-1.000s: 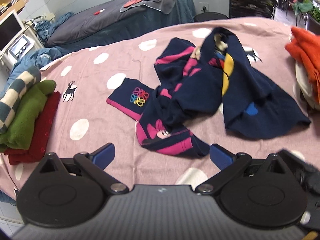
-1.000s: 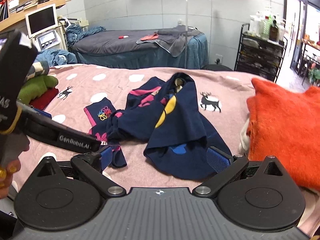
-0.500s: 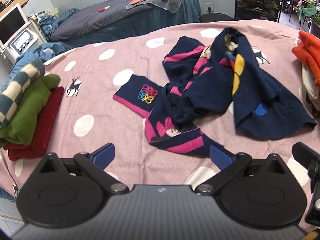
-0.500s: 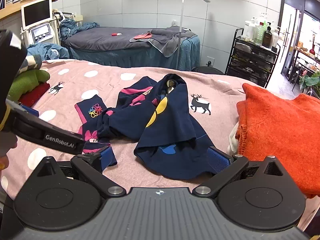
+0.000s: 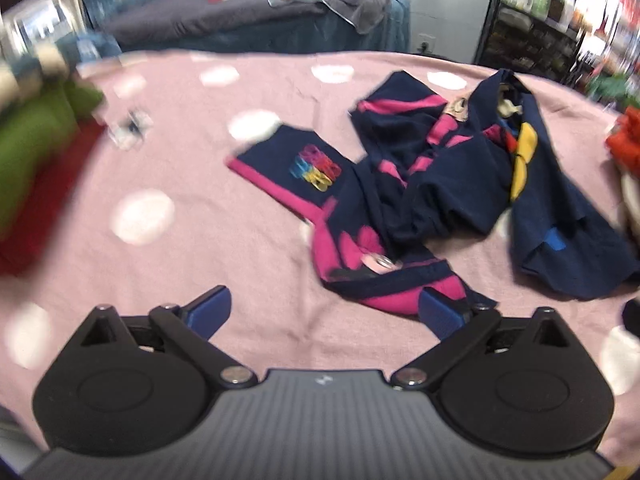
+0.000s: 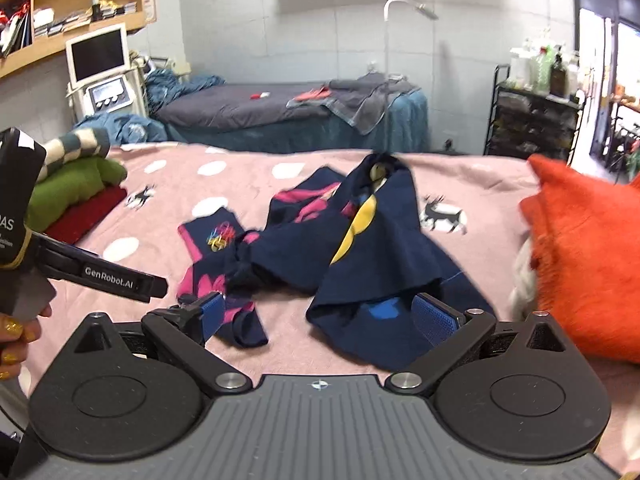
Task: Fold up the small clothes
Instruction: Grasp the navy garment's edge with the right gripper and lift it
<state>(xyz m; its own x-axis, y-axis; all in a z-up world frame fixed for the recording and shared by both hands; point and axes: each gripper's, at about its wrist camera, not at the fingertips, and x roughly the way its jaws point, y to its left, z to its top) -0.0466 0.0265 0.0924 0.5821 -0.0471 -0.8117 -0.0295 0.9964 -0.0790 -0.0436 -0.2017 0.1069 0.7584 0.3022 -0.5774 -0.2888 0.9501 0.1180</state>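
Observation:
A crumpled navy garment with pink stripes and a yellow patch (image 5: 440, 184) lies in a heap on the pink polka-dot bedspread (image 5: 200, 264); it also shows in the right wrist view (image 6: 360, 248). My left gripper (image 5: 326, 312) is open and empty, just above the bedspread, its right fingertip beside the garment's pink hem. My right gripper (image 6: 332, 316) is open and empty, near the garment's front right edge. The left gripper's body (image 6: 100, 276) shows at the left of the right wrist view.
A stack of folded clothes, checked, green and red (image 6: 76, 188), sits at the bed's left edge. An orange fuzzy garment (image 6: 588, 260) on a pile lies at the right. A grey treatment bed (image 6: 288, 116), a shelf rack (image 6: 536, 124) and a monitor device (image 6: 102, 72) stand behind.
Both grippers have shifted and tilted up, showing more of the room; the left view is motion-blurred. The garment has not moved. Both grippers stay open.

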